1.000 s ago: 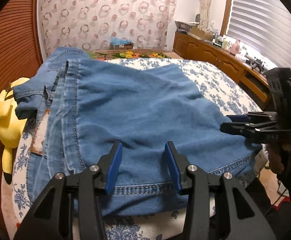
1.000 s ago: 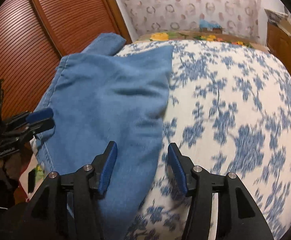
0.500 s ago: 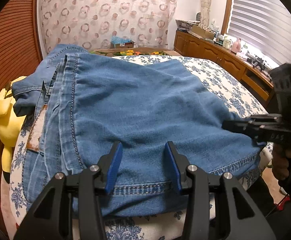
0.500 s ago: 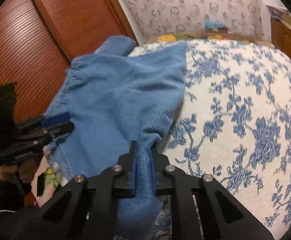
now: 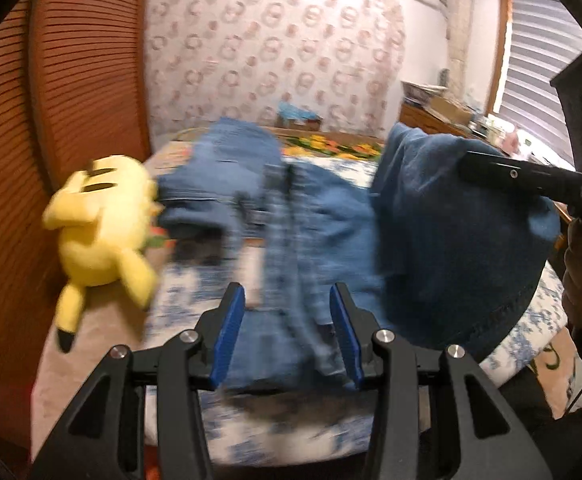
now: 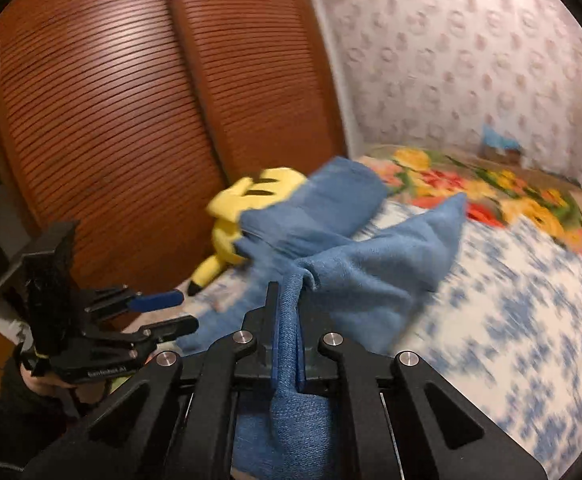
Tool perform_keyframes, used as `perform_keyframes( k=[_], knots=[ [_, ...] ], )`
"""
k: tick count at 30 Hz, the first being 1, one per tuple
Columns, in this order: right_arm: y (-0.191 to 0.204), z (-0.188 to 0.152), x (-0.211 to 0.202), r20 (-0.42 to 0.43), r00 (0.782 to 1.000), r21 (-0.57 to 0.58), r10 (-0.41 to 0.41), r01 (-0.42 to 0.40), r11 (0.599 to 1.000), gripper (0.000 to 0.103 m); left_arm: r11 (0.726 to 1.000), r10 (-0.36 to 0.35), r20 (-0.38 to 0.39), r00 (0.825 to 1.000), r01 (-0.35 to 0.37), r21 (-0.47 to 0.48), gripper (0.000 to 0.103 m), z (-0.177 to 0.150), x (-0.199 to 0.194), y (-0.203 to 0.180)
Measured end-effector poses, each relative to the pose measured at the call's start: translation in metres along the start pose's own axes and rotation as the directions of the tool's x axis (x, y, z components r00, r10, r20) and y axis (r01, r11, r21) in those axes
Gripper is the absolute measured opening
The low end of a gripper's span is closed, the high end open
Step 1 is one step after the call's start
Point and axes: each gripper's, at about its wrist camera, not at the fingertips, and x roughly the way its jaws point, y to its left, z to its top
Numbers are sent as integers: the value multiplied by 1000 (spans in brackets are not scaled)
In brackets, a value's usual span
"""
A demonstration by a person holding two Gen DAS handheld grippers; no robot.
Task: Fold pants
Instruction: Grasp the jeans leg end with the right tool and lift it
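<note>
Blue denim pants (image 5: 291,216) lie on a bed with a blue-flowered cover (image 6: 531,320). My right gripper (image 6: 289,340) is shut on a fold of the pants (image 6: 371,264) and holds that edge lifted off the bed; in the left wrist view it (image 5: 531,178) carries the raised denim (image 5: 451,240) at the right. My left gripper (image 5: 287,332) is open, its blue pads either side of the blurred lower pants near the bed's front edge, gripping nothing. It also shows in the right wrist view (image 6: 159,312), open.
A yellow plush toy (image 5: 103,220) lies at the bed's left side by the pants. A brown slatted wardrobe (image 6: 131,120) stands to the left. A wooden dresser (image 5: 451,120) with clutter lines the far right wall. A flowered blanket (image 6: 491,196) lies at the bed's far end.
My right gripper closed on the pants' right edge, then lifted it up and toward the left. My left gripper stayed open and shifted left toward the plush toy.
</note>
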Motion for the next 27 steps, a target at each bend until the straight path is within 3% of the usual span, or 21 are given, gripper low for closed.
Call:
perform_keyframes(
  k=[6,13,18,24,27],
  knots=[
    [53,0,70,-108,986,-47,129,-135,990,3,995,86,-9,996,-87,-50,43,-16,-16,52],
    [80,-31,124,-226,959,-35,169,-182,983,5,987,128,-9,992,-129,-94,43,-25,-24,77],
    [76,-20,108,-196,965,-33,172,-182,983,26,987,131,6,991,-130,-95,43,-20,-26,74],
    [68,1,51,-72,992,-85,104,-110,990,31,991,110,32,993,-107,-82,43,-7,-27,63],
    [45,6,33,-21,1000,-92,21,-23,996,32,994,90,52,995,-87,-68,43,2,-27,53]
  ],
)
